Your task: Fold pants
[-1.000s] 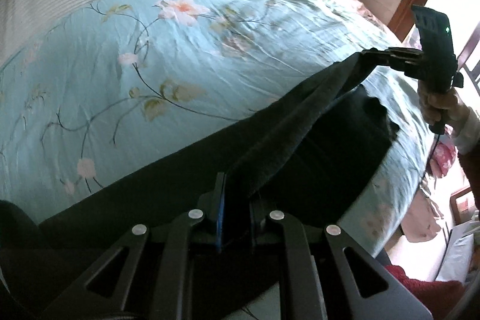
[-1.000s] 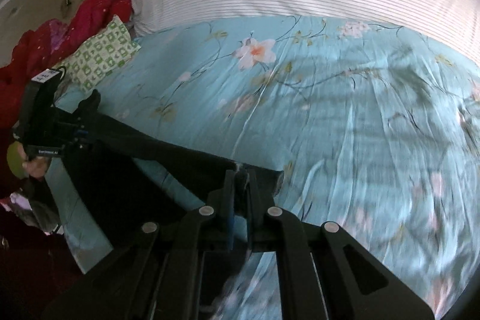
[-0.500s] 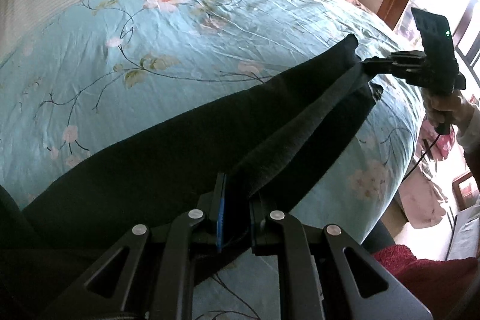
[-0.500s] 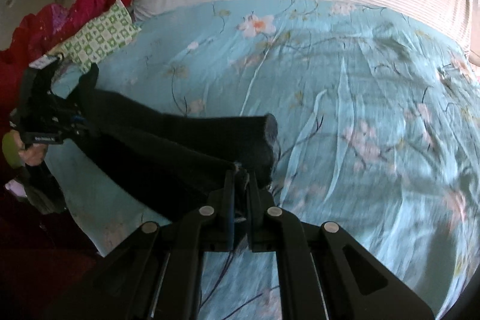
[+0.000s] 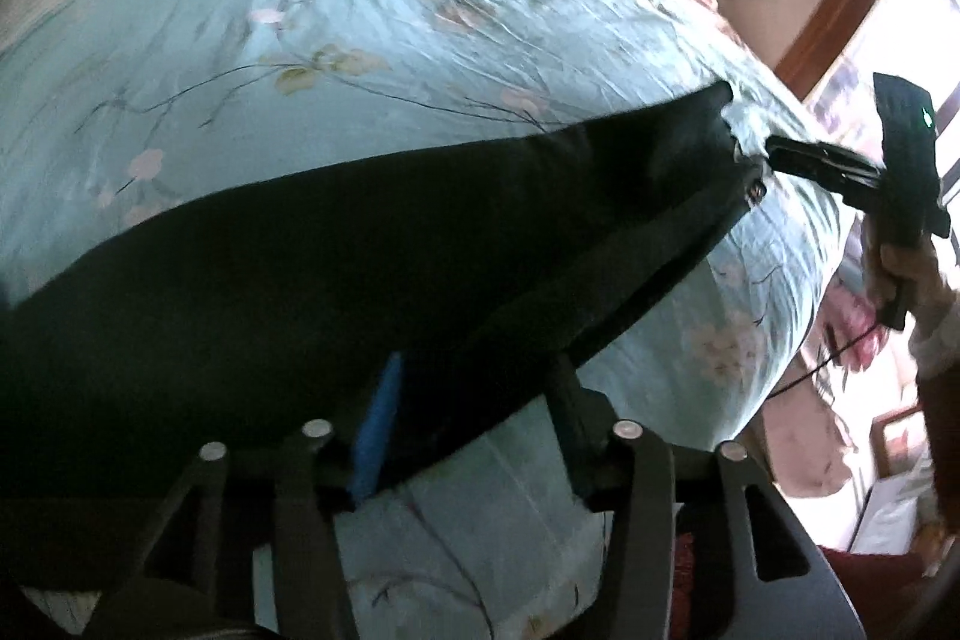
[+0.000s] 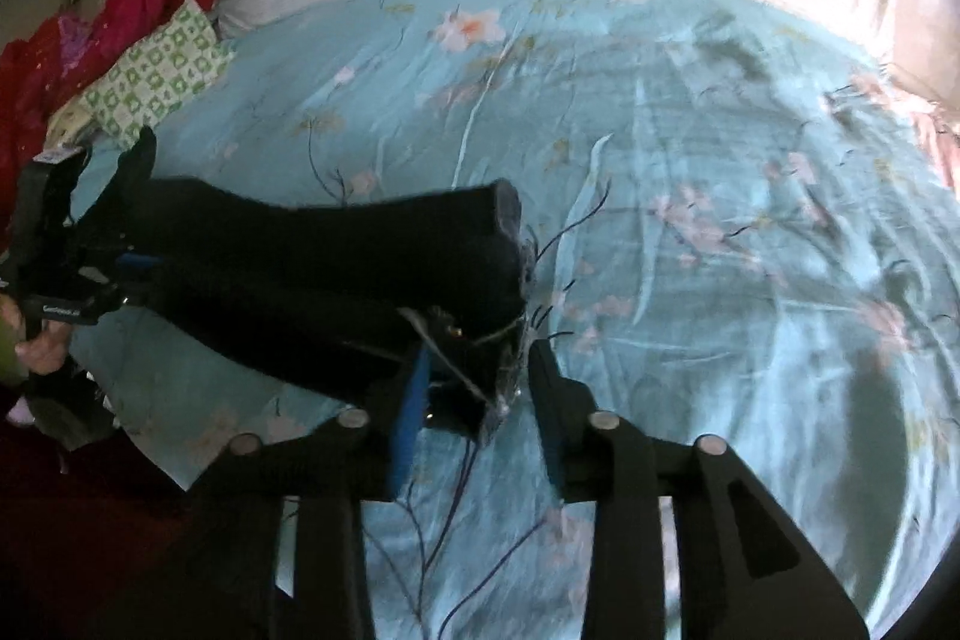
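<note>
Left gripper [image 5: 474, 421] jaws opening, angled steeply down over the near bed edge; black pants [image 5: 372, 268] lie between the pads, no longer pinched. Right gripper [image 6: 477, 388] likewise opening, pointing down at the other end of the cloth, pads clear. Judgement: both release to lay the folded pants flat on the floral bed [image 6: 690, 148].
</note>
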`<state>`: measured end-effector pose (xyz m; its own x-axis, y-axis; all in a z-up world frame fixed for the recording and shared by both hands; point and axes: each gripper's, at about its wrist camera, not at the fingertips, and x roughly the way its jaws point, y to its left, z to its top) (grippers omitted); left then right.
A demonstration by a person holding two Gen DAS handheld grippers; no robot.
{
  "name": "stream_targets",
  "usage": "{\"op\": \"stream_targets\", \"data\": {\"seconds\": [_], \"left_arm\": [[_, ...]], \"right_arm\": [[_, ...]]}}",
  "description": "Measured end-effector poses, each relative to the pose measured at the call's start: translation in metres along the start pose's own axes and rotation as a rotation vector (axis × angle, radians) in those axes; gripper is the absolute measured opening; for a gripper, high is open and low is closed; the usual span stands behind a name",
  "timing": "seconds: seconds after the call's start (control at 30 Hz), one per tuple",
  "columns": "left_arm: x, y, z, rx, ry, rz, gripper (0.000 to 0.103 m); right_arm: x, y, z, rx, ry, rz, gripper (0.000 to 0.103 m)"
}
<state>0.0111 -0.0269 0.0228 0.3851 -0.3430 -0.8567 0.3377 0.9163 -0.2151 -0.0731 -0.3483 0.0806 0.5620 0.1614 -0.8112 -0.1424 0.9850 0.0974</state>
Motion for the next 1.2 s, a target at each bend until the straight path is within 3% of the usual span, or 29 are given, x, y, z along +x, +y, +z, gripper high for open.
{"op": "stream_targets", "data": {"seconds": [0.17,0.27,0.47,0.63,0.87,0.93,1.03,1.1,1.2], "left_arm": [[-0.028,0.022,-0.008,-0.102,-0.030,0.022,0.057],[-0.048,0.047,-0.012,-0.206,-0.054,0.079,0.075],[-0.077,0.110,-0.001,-0.425,-0.058,0.214,0.081],[-0.087,0.161,0.034,-0.525,0.021,0.438,0.081],[-0.058,0.203,0.062,-0.538,0.178,0.604,0.081],[-0.046,0.213,0.063,-0.532,0.224,0.647,0.077],[-0.040,0.222,0.059,-0.539,0.250,0.659,0.059],[-0.044,0.224,0.054,-0.542,0.233,0.644,0.032],[-0.055,0.226,0.047,-0.562,0.185,0.601,0.013]], "right_arm": [[-0.014,0.017,0.009,0.030,-0.080,0.043,0.037],[-0.006,0.039,0.016,0.027,-0.101,0.112,0.038],[0.037,0.095,0.034,0.037,-0.085,0.296,0.051],[0.075,0.152,0.049,-0.011,-0.044,0.405,0.051],[0.122,0.235,0.063,-0.128,0.031,0.529,0.052],[0.130,0.254,0.065,-0.160,0.043,0.561,0.051],[0.141,0.277,0.067,-0.209,0.068,0.582,0.052],[0.149,0.292,0.069,-0.248,0.075,0.593,0.052],[0.168,0.313,0.074,-0.310,0.084,0.549,0.051]]}}
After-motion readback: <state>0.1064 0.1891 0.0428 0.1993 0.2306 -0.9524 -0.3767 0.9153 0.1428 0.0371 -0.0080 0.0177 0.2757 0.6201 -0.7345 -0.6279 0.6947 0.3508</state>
